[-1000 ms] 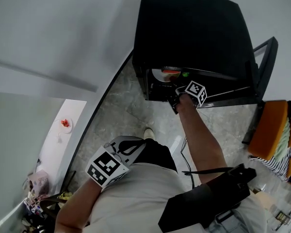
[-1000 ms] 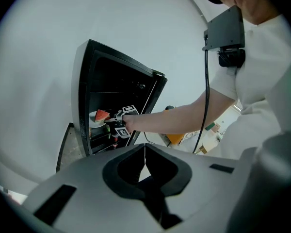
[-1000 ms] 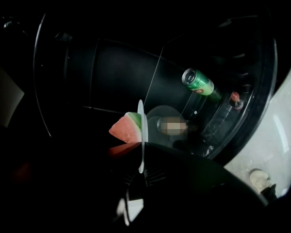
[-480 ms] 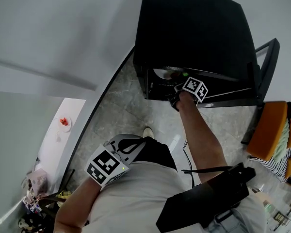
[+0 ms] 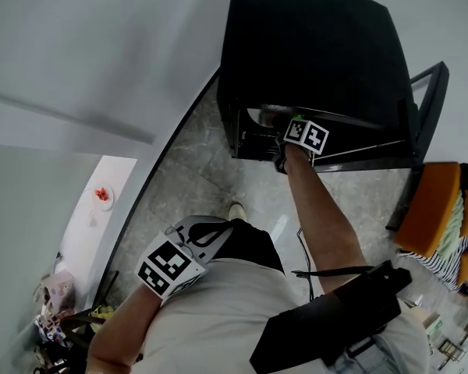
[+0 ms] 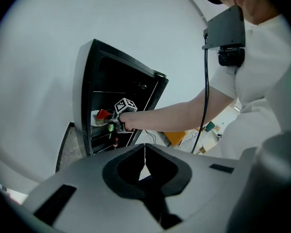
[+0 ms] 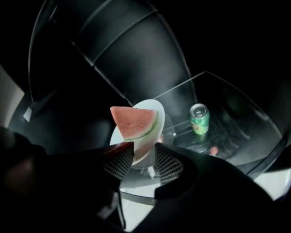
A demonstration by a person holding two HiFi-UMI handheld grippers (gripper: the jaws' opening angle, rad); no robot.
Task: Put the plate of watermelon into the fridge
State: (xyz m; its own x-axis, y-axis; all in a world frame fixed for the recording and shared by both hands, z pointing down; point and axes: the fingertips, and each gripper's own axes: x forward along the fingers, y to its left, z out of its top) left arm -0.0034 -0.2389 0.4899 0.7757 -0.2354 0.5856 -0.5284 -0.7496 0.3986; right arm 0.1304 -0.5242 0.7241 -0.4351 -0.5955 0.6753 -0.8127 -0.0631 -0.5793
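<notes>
A white plate with a red watermelon wedge lies on a glass shelf inside the black fridge. My right gripper reaches into the fridge opening. Its jaws have just been opening and now stand open, with the plate's near rim between the pads and a gap on each side. From the left gripper view the plate and the right gripper show at the fridge front. My left gripper hangs back by the person's body, shut and holding nothing.
A green can stands on the same shelf, right of the plate. The fridge door is swung open to the right. An orange chair stands beside it. A white table with something red on it is at the far left.
The right gripper has rolled at the fridge opening, and its marker cube now covers the watermelon in the head view. The left gripper has stayed still.
</notes>
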